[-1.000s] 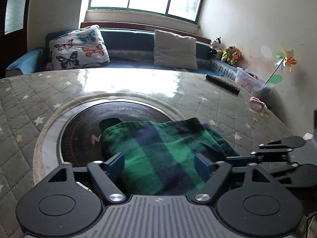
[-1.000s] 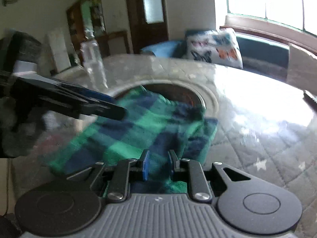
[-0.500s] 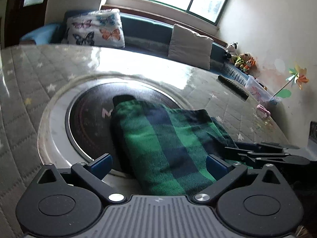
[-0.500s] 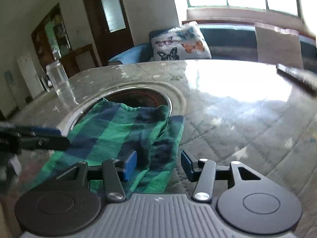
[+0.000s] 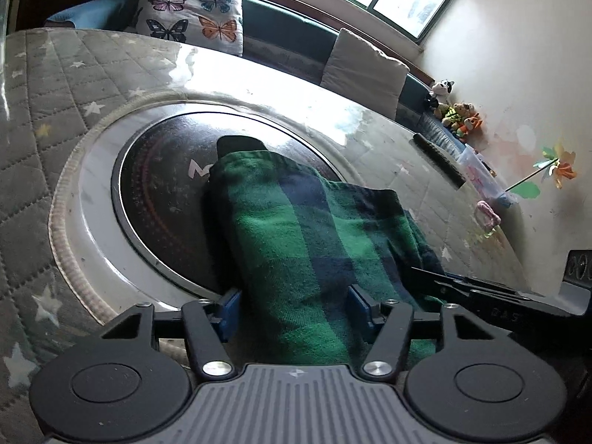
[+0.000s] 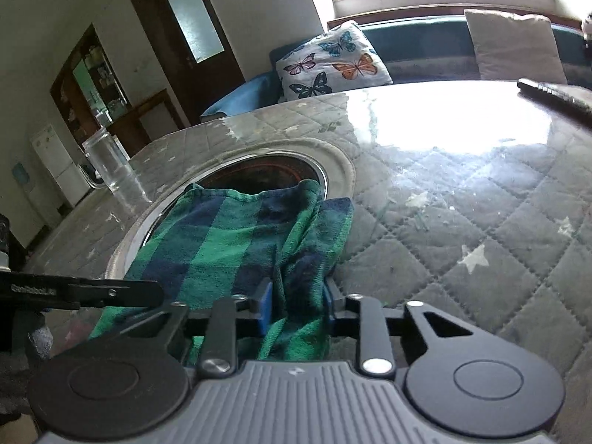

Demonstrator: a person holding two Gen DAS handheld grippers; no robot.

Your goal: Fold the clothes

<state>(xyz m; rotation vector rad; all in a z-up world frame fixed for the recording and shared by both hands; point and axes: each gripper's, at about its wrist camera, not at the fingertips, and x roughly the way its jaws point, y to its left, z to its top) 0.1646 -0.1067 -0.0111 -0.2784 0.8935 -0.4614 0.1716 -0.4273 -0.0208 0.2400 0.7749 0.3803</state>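
Observation:
A green and navy checked cloth (image 5: 310, 236) lies folded on the table, partly over the round dark hob (image 5: 162, 192). My left gripper (image 5: 294, 309) is open, its blue pads either side of the cloth's near end. My right gripper (image 6: 296, 305) is also open, its jaws narrower, with the cloth's near right edge (image 6: 292, 259) bunched between the pads. The right gripper's fingers show in the left wrist view (image 5: 462, 288), low beside the cloth. The left gripper's finger shows in the right wrist view (image 6: 111, 292).
The quilted grey table cover (image 6: 462, 222) has a glossy sheet over it. A glass jar (image 6: 111, 162) stands at the far left. A dark remote (image 5: 438, 159) lies far right. A plastic box (image 5: 481, 177) and pink item (image 5: 488, 214) sit by the wall. A sofa with cushions (image 5: 192, 14) is behind.
Both grippers have come down and forward onto the cloth's near end. The right gripper's jaws opened from nearly shut a second ago. The left gripper's jaws have narrowed around the cloth.

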